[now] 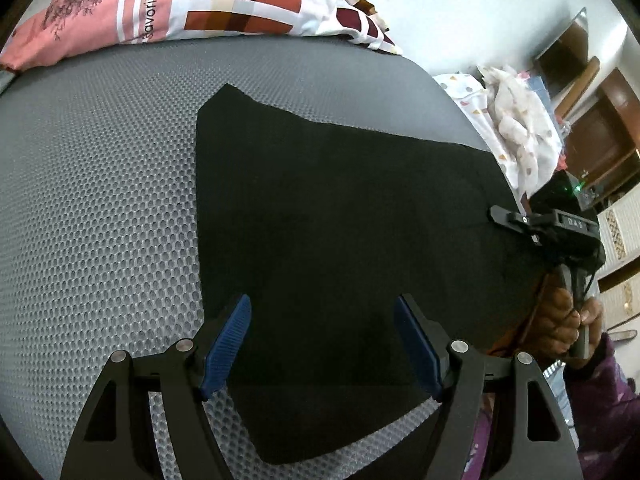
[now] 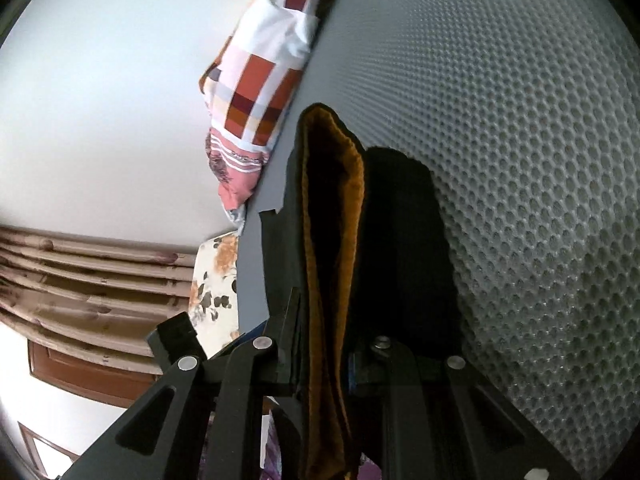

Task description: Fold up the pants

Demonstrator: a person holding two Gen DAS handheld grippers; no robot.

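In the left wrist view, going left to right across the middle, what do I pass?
Grey honeycomb-textured mat → black pants lying flat → right gripper at the pants' right edge → white patterned cloth heap → brown wooden furniture.

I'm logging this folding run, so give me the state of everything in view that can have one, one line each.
Black pants: lying on the grey mesh mattress, partly folded, one edge lifted.
Left tongs: open, over the pants, holding nothing.
Right tongs: shut on the pants' edge, brown lining showing.
Patterned pillow: lying at the mattress's far edge, untouched.
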